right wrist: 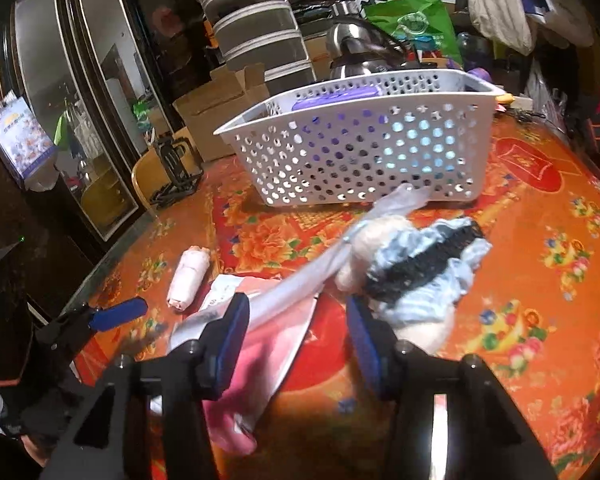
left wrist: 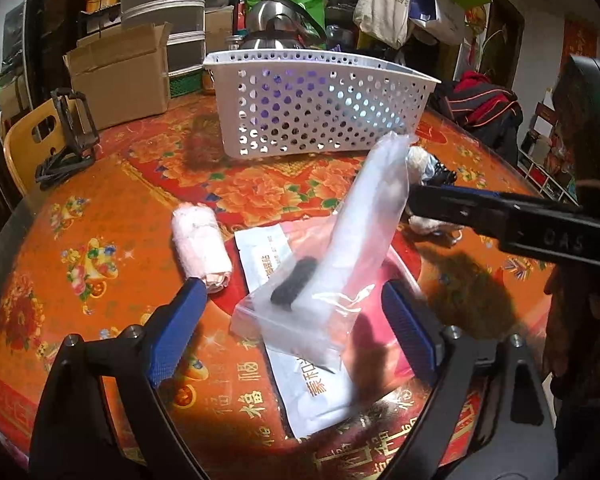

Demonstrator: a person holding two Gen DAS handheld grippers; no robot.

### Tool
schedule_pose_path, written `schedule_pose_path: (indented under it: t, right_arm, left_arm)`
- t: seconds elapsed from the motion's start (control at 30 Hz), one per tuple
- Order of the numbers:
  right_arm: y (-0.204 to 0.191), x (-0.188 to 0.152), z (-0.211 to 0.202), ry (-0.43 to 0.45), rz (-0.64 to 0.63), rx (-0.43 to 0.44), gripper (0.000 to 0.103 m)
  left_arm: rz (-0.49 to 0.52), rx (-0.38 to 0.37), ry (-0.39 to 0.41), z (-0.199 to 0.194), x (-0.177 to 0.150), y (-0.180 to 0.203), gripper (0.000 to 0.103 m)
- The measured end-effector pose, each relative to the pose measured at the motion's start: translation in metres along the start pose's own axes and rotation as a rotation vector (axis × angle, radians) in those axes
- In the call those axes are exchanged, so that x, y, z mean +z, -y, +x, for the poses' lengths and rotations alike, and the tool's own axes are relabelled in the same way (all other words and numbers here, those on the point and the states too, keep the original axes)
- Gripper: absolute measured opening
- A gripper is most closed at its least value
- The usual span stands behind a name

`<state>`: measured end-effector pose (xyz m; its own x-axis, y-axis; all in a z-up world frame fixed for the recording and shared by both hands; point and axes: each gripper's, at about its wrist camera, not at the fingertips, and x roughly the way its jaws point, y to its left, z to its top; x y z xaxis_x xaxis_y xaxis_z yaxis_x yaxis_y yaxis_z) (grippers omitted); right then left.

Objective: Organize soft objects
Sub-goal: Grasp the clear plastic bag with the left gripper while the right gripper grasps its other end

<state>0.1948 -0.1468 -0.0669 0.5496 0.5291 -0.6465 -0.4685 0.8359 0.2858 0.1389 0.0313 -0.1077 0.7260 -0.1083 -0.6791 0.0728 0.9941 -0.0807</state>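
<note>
in the left wrist view the left gripper (left wrist: 296, 328) hangs low over the tabletop (left wrist: 100, 208) with its blue fingers (left wrist: 176, 332) spread wide, nothing pinched. between and just beyond them a clear plastic bag (left wrist: 340, 248) with a dark item inside stands tilted up off a flat white packet (left wrist: 312, 384) and a pink packet under it. the bag's upper end rises toward the right gripper (left wrist: 416, 196), which reaches in from the right; from here i cannot tell whether its fingers press the bag. a rolled pink towel (left wrist: 200, 248) lies on the cloth just beside the left finger tip. further back a white perforated basket (left wrist: 312, 108) stands on the tabletop with purple things showing through its holes. a fluffy white and blue bundle (left wrist: 424, 168) lies past the bag, near the basket's right corner.

in the right wrist view the right gripper (right wrist: 300, 320) has its fingers (right wrist: 232, 340) partly spread, with a gap between them. the clear plastic bag (right wrist: 300, 288) runs slantwise across the left finger and up toward the basket (right wrist: 356, 148); blur hides whether the pads touch it. the pink packet (right wrist: 260, 360) lies below. the bundle of white, light blue and black cloth (right wrist: 412, 276) sits just beside the right finger. the rolled towel (right wrist: 190, 276) lies to the left, and a blue finger of the left gripper (right wrist: 118, 314) shows at the left edge.
</note>
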Motion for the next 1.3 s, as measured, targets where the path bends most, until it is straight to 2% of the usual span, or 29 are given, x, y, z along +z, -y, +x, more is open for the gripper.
schedule_pose_path:
  t: [0.17,0.27,0.33,0.47,0.57,0.63,0.7,0.93,1.3]
  right_arm:
    - [-0.001,0.011,0.024,-0.04,-0.001,-0.022,0.037]
    - [0.004,0.017,0.038,-0.062,0.014,-0.026,0.036]
    - [0.008,0.018,0.044,-0.071,0.021,-0.034,0.034]
    - [0.011,0.018,0.048,-0.081,0.034,-0.027,0.021]
    - [0.012,0.016,0.049,-0.09,0.034,-0.018,0.011]
    - [0.01,0.015,0.05,-0.092,0.027,-0.014,0.008]
    - [0.009,0.014,0.049,-0.091,0.023,-0.005,0.005]
    - [0.008,0.01,0.042,-0.062,0.019,0.04,0.003]
    - [-0.006,0.013,0.018,0.031,-0.019,0.057,0.0]
  left_arm:
    - [-0.009,-0.014,-0.027,0.012,-0.003,-0.005,0.08]
    - [-0.002,-0.013,-0.035,0.018,-0.004,-0.005,0.078]
    - [0.003,-0.012,-0.047,0.022,-0.005,-0.005,0.072]
    - [-0.013,-0.043,-0.057,0.025,-0.003,-0.008,0.066]
    - [-0.006,-0.052,-0.059,0.025,-0.002,-0.005,0.055]
    - [0.001,-0.058,-0.058,0.025,0.0,-0.003,0.043]
    - [0.008,-0.062,-0.058,0.026,0.001,-0.002,0.039]
    - [-0.003,-0.085,-0.036,0.021,0.0,-0.01,0.025]
    - [0.012,-0.097,0.042,0.0,-0.002,-0.012,0.022]
